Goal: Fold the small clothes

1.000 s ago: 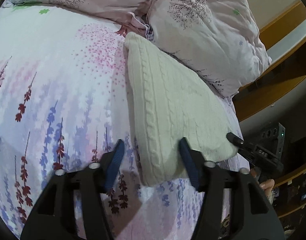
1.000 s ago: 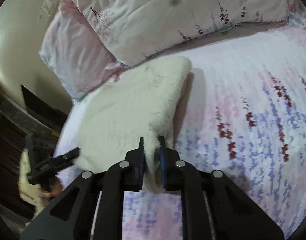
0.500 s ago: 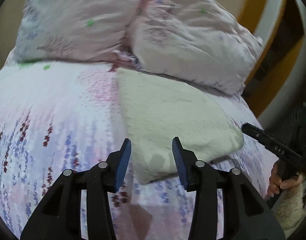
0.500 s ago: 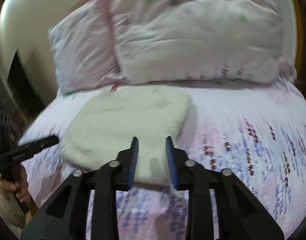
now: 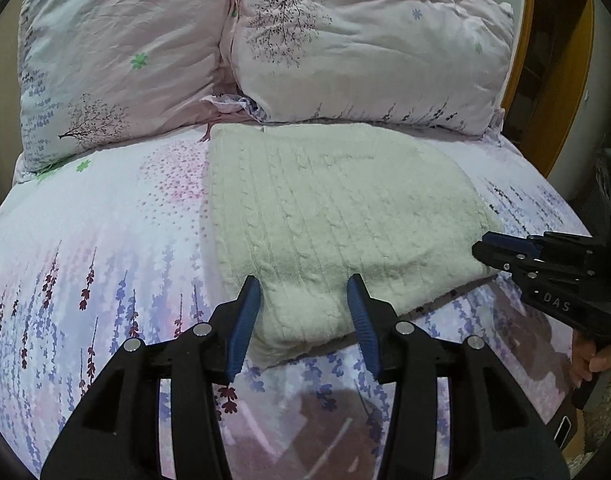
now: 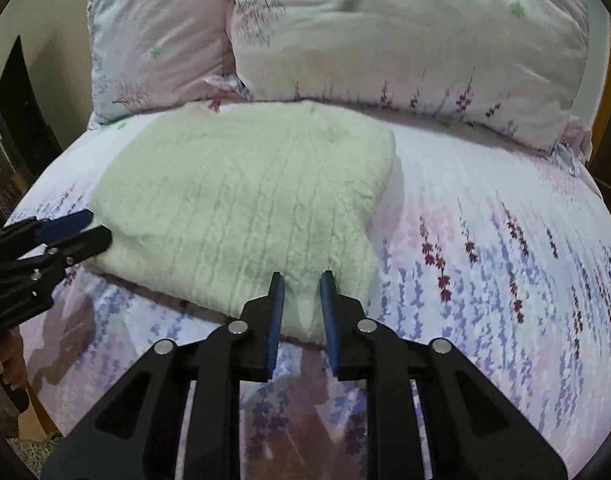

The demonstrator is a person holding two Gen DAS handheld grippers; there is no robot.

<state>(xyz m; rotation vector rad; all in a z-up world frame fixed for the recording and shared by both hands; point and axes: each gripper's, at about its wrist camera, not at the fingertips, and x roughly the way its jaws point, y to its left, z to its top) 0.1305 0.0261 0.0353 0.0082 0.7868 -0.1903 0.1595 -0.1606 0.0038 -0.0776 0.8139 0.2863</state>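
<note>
A cream cable-knit sweater (image 5: 329, 216) lies folded flat on the floral bedsheet (image 5: 85, 240), just below the pillows. It also shows in the right wrist view (image 6: 245, 204). My left gripper (image 5: 303, 296) is open and empty, held just off the sweater's near edge. My right gripper (image 6: 302, 290) is open and empty, held off the sweater's near right corner. Each gripper shows in the other's view: the right one at the right edge (image 5: 501, 248), the left one at the left edge (image 6: 73, 228).
Two pale pink printed pillows (image 5: 117, 56) (image 5: 369, 40) lean at the head of the bed. A wooden headboard (image 5: 561, 80) stands at the right. Dark furniture (image 6: 13, 104) stands to the left of the bed.
My right gripper let go of the sweater's edge and opened. Both grippers drew back from the sweater, which now lies flat.
</note>
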